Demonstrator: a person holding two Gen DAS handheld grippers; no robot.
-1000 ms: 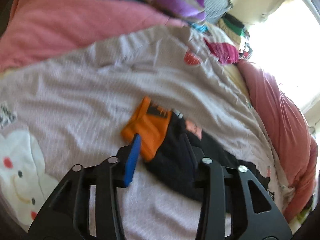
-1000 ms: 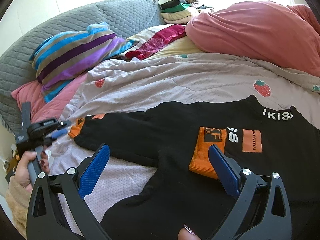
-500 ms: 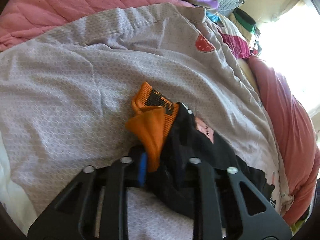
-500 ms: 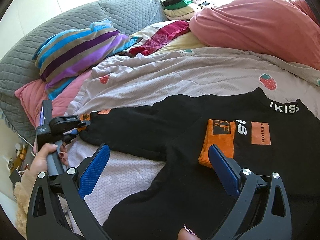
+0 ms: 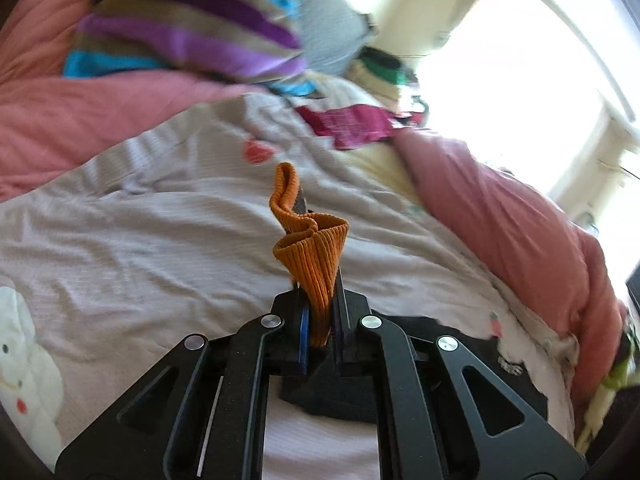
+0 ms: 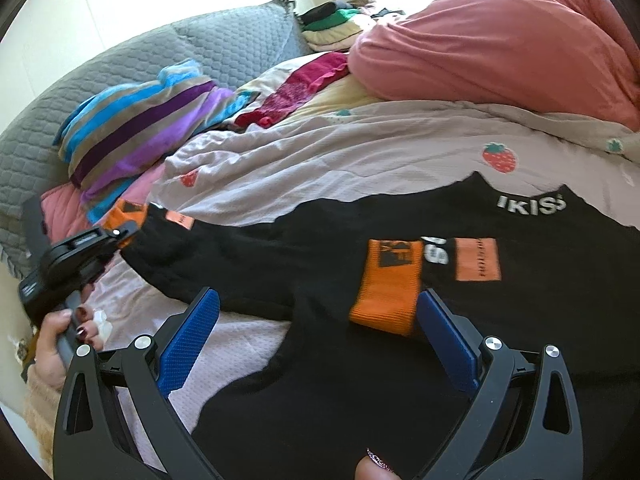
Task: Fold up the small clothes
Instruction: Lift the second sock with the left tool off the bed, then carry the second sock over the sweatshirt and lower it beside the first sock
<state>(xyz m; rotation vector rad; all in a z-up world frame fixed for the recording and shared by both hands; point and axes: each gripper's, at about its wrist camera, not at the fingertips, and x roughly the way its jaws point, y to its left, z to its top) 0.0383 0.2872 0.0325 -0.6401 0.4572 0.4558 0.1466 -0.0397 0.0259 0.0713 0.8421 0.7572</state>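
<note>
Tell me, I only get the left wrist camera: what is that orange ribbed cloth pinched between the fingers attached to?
Observer: The right wrist view shows it is an orange cuff at the end of the long sleeve of a black top spread on the bed.
Operator: And the other gripper?
Observer: The right gripper is open over the top's chest, holding nothing.
Operator: Is there a matching cuff?
Observer: Yes, a second orange cuff lies flat on the chest, beside one blue finger.
</note>
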